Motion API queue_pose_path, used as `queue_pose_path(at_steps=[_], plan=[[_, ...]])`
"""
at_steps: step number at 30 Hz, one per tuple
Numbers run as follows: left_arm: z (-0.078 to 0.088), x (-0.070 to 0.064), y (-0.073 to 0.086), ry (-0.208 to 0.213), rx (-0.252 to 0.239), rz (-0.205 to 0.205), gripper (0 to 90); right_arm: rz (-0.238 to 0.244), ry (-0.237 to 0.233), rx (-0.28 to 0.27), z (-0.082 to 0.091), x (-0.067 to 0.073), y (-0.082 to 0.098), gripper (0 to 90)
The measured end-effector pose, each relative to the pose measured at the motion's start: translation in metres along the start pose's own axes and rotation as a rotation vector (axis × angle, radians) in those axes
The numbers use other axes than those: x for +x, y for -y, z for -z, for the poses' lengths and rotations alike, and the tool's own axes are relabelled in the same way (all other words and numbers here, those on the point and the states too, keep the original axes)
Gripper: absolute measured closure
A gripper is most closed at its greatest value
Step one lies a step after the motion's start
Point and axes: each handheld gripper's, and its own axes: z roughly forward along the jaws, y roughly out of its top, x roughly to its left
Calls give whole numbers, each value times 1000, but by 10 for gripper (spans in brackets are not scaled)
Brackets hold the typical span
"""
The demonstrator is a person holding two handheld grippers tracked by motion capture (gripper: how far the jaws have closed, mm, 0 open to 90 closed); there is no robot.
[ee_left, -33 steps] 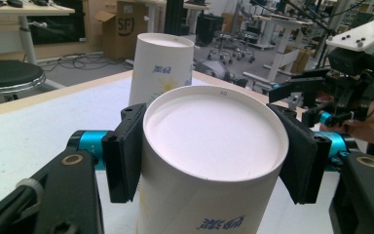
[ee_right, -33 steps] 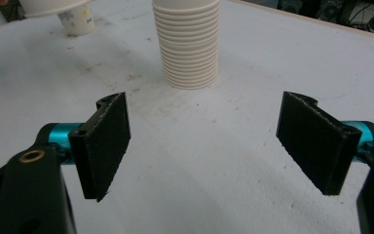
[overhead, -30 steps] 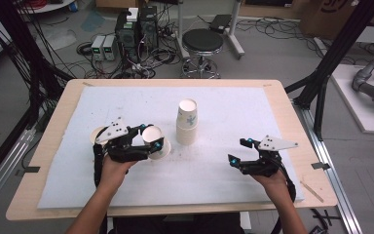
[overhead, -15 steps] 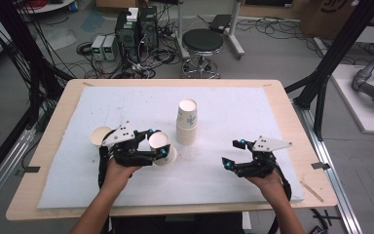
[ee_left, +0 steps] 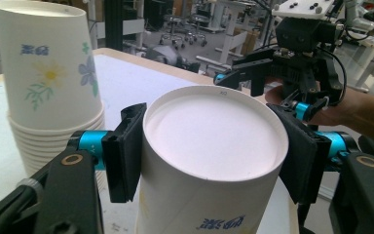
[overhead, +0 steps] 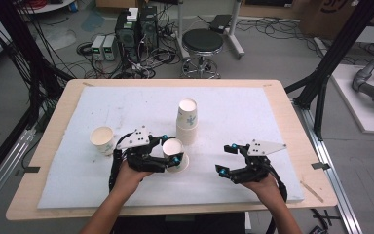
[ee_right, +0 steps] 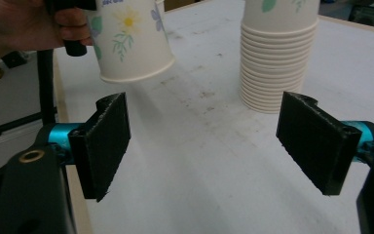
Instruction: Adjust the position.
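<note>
My left gripper [overhead: 172,152] is shut on a flowered paper cup [overhead: 174,155], bottom up, its pads [ee_left: 124,148] pressing both sides of the cup [ee_left: 209,139]. In the right gripper view that cup [ee_right: 131,44] hangs tilted just above the white mat. A stack of upturned cups [overhead: 187,122] stands at the middle of the table, just behind and right of the held cup; it also rises at the left as the stack [ee_left: 48,83]. My right gripper [overhead: 224,159] hovers at the front right, open, nothing between its pads [ee_right: 104,146].
A single upright cup [overhead: 102,140] stands on the mat left of my left hand. The white mat [overhead: 253,117] covers most of the wooden table [overhead: 302,146]. Behind the table are a stool [overhead: 202,43] and cabled equipment [overhead: 136,29].
My left gripper has carried the cup to the right and slightly nearer, ending in front of the stack and uncovering the single cup at the left. The right gripper has stayed put.
</note>
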Motion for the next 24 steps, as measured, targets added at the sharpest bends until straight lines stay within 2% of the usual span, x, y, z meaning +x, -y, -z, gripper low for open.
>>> queue_pose_path(at_steps=[11, 17, 24], plan=[[-9, -8, 2, 45, 20, -11, 348, 31, -56, 14, -14, 10, -4, 207], [-14, -12, -1, 67, 27, -14, 348, 47, -97, 44, -25, 15, -9, 207], [-24, -16, 0, 99, 42, -19, 348, 68, -121, 34, -36, 21, -14, 207]])
